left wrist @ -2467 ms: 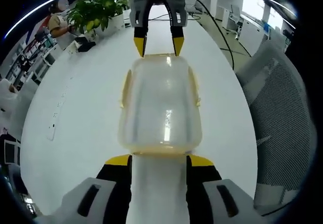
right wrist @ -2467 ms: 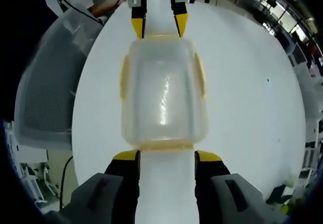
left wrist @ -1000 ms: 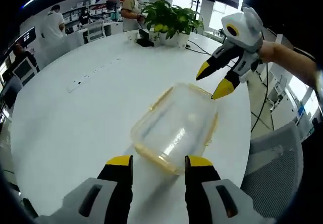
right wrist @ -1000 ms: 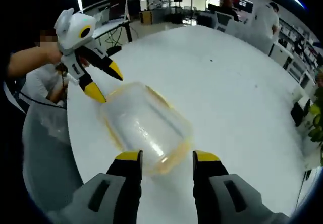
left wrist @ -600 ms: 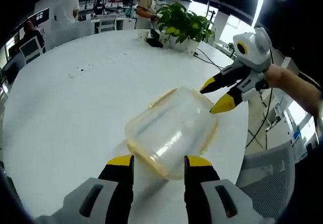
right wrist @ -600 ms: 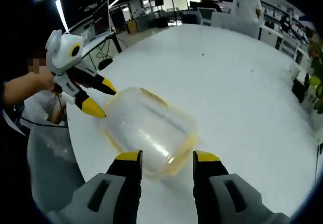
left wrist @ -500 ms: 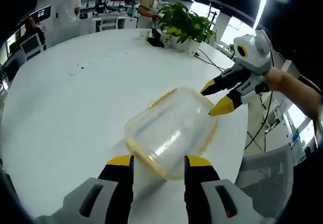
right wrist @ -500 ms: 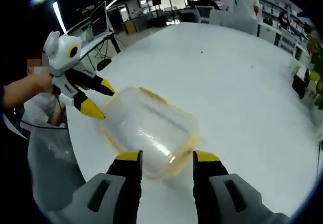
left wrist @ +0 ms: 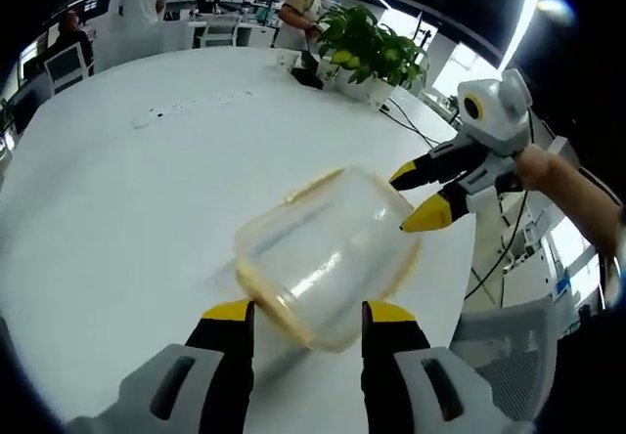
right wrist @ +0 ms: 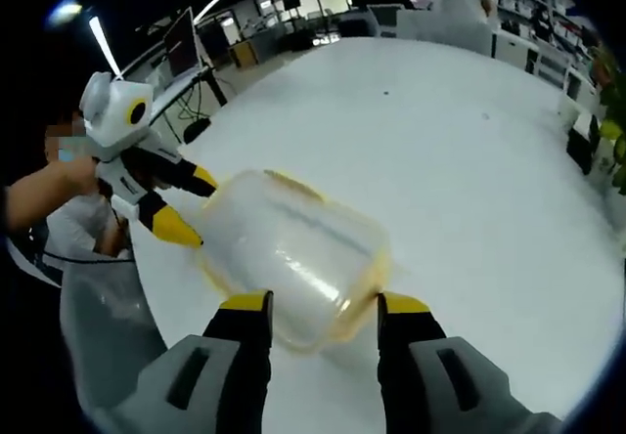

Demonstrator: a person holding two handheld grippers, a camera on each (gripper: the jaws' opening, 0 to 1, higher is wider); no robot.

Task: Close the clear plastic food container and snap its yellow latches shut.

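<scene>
The clear plastic container point(left wrist: 323, 253) lies on the white table point(left wrist: 117, 199), its clear lid on top and a yellow latch point(left wrist: 311, 188) along its far edge. My left gripper point(left wrist: 308, 312) is open, its yellow tips on either side of the container's near corner. The right gripper point(left wrist: 416, 196), held by a hand, is open at the container's far right corner. In the right gripper view the container point(right wrist: 293, 263) sits just ahead of my open right gripper point(right wrist: 324, 304), a yellow latch point(right wrist: 284, 182) shows on its far edge, and the left gripper point(right wrist: 188, 204) is open at its left end.
Potted plants point(left wrist: 367, 48) and a black object stand at the table's far edge, and a power strip point(left wrist: 191, 107) lies on the tabletop. A grey mesh chair point(right wrist: 98, 346) is beside the table. People stand among the desks in the background.
Both views have swung round, so the container now lies diagonally instead of lengthwise. Each gripper has drawn a little closer to the container. Both stay open.
</scene>
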